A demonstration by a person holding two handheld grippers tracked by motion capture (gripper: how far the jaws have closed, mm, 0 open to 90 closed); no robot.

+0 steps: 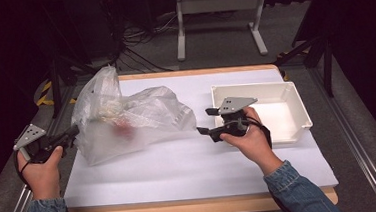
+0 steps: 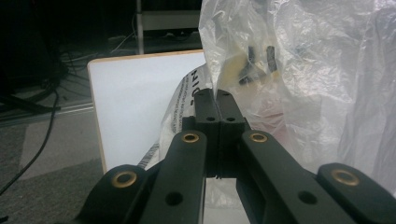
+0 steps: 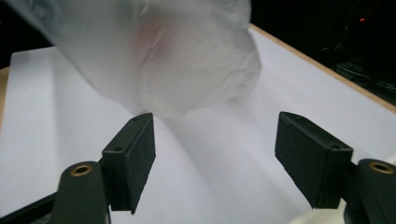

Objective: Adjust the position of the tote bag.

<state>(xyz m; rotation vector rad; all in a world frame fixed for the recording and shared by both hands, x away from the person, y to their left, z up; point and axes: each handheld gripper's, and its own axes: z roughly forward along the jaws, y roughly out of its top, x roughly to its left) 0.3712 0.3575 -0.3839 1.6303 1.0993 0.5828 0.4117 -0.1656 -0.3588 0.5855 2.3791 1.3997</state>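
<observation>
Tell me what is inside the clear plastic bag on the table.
Inside the plastic bag sit some pale yellowish pieces, small dark bits and something reddish. The crumpled film blurs them, so what they are cannot be told.

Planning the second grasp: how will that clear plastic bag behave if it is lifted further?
Probably floppy: the plastic bag is thin and crumpled, sagging from the left gripper. Likely light, though the small items inside may slide and shift it.

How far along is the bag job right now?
Done: left gripper is shut on the plastic bag, pinching its film at the left edge. In hand: right gripper is open, jaws apart, just short of the bag's other end, gripping nothing. Left: the white bin looks empty, and the bag's contents are inside it.
</observation>
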